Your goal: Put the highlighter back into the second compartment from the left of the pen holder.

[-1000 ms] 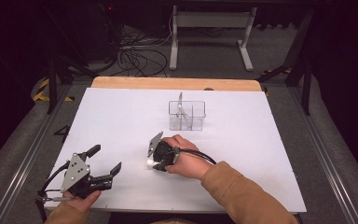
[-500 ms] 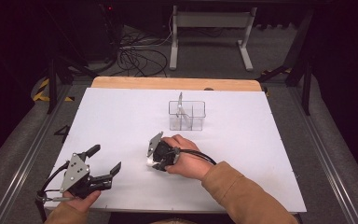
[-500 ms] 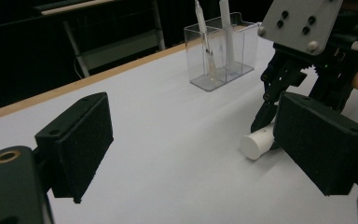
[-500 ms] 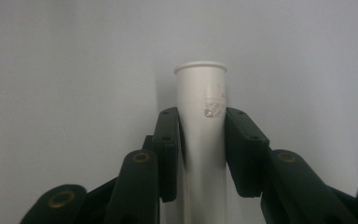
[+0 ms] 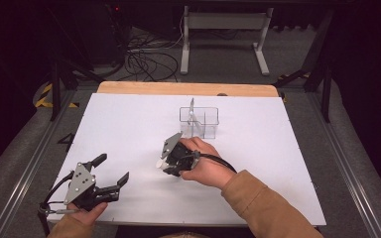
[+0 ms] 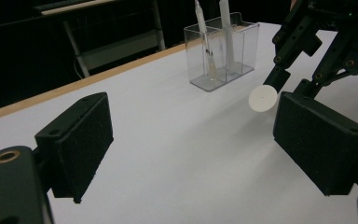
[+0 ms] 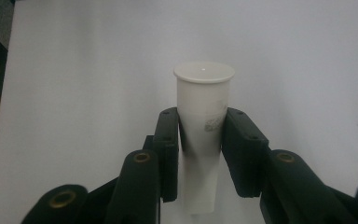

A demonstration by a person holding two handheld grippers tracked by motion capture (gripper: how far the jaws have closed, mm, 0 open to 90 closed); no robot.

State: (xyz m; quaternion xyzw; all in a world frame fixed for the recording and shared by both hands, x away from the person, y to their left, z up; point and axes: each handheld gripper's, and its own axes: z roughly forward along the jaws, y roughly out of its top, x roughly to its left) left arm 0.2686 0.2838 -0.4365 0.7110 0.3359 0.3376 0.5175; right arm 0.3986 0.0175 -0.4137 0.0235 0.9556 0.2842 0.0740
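Note:
My right gripper [image 5: 164, 164] is shut on a white tapered tube [image 7: 202, 94] with a flat round cap, a little above the middle of the white table. Its pads [image 7: 244, 140] press the tube's sides just below the cap end. In the left gripper view the cap [image 6: 263, 98] faces the camera, with the right gripper [image 6: 318, 44] behind it. My left gripper [image 5: 113, 167] stands open and holds nothing at the table's near left, its pads [image 6: 77, 142] wide apart. A clear divided holder [image 5: 199, 122] beyond the right hand has slim white tubes [image 6: 226, 32] standing upright in it.
The white table top [image 5: 258, 148] has a wooden strip [image 5: 188, 89] along its far edge. Cables and a grey metal stand [image 5: 223, 29] lie on the dark floor behind. A cable [image 5: 218, 161] trails from the right gripper over the hand.
The right gripper has risen slightly with the white tube still between its pads. The left gripper has stayed where it was.

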